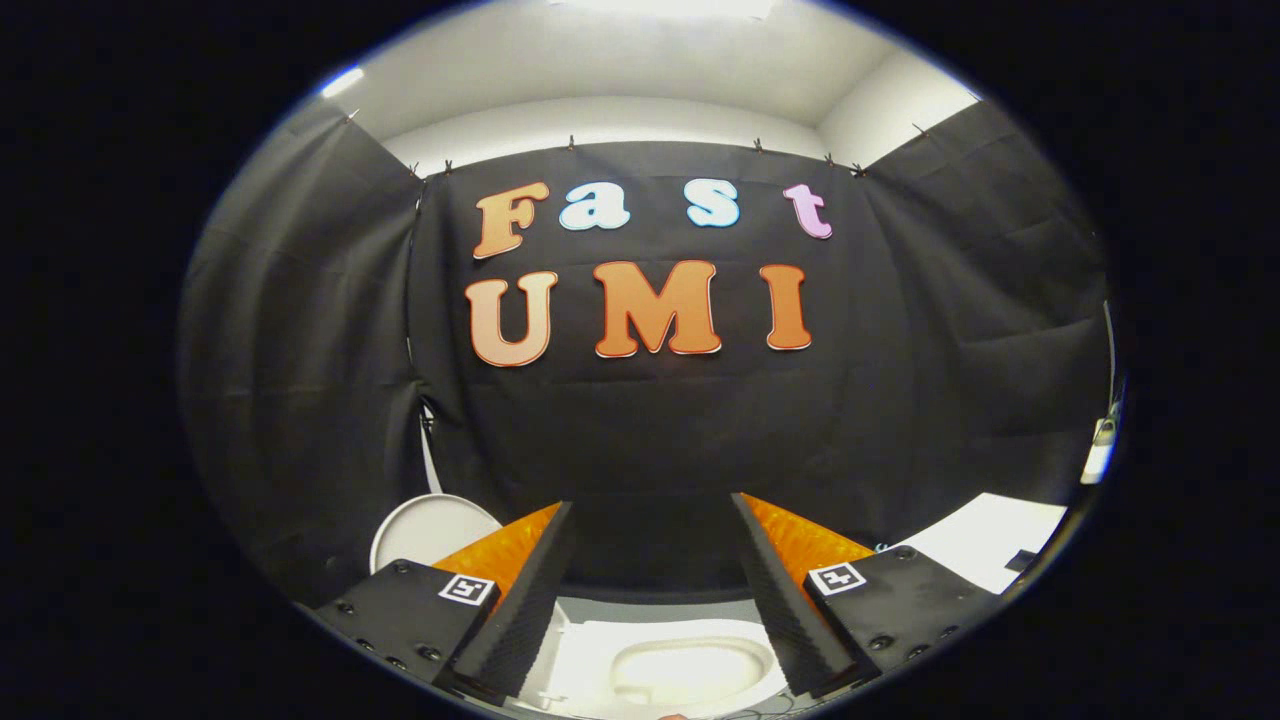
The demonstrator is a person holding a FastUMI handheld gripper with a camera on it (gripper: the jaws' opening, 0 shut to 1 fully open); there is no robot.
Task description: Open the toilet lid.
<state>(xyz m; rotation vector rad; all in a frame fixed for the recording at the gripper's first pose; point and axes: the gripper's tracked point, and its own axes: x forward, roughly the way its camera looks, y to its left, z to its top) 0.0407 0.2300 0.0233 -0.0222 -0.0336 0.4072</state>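
Observation:
A white toilet lies low between my two fingers, seen from above. An oval cream hollow shows in its middle; I cannot tell whether this is the bowl or a dished lid. My gripper is open and held above the toilet. Its orange fingers with black ribbed pads are spread wide with nothing between them, and the tips point at the black cloth wall beyond.
A round white disc stands left of the left finger, with a thin white tube rising behind it. A white flat surface lies beyond the right finger. Black cloth encloses the booth on three sides.

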